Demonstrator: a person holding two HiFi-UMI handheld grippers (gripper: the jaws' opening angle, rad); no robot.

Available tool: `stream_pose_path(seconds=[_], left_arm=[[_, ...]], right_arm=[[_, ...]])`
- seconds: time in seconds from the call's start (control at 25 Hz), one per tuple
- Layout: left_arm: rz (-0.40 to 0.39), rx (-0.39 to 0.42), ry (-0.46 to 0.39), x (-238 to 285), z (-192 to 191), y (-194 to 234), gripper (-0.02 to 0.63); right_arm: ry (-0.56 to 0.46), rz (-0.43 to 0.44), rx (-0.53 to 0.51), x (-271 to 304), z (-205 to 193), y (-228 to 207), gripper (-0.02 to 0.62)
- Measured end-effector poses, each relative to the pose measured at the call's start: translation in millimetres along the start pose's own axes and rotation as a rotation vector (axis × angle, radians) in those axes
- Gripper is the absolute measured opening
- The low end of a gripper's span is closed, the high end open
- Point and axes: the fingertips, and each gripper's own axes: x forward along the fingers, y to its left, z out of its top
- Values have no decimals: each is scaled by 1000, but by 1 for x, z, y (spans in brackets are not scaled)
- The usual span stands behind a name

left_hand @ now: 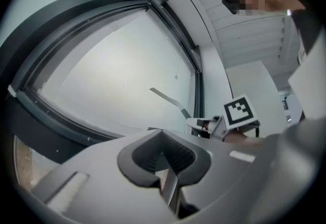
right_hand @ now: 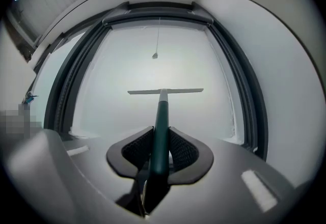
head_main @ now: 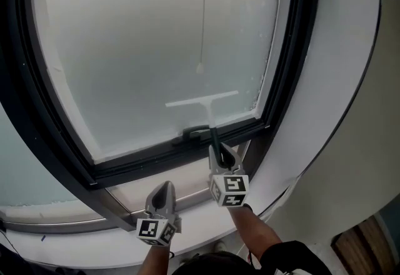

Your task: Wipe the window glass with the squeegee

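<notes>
Green squeegee (right_hand: 162,111) handle end hidden inside right gripper (right_hand: 161,134) | glass (right_hand: 193,65) frosted

A white window sill (head_main: 75,245) runs along the near side, under a dark window frame (head_main: 156,158). The frame holds the foggy window glass (head_main: 137,49). The squeegee (head_main: 203,104) lies with its pale blade on the glass, low and a bit right. A thin cord (head_main: 202,17) hangs above the blade.
</notes>
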Motion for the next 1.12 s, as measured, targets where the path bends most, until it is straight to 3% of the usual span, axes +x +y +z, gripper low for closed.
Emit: stream_pose_path(seconds=[0.2,0.64,0.8,1.12], left_arm=[[-67,126,-27,28,19,-27,-2],[10,218,-149,108,40,-72,-2],[69,230,-151,118,30,-78,-2],[111,249,-136,112,27,-79,-2]], right_arm=[[-206,-23,-29,34,94,-52,95],[-536,98,31,109,294,-112,95],[-565,136,27,120,319,-109,95],[-525,134,-16,126,288,-96,95]])
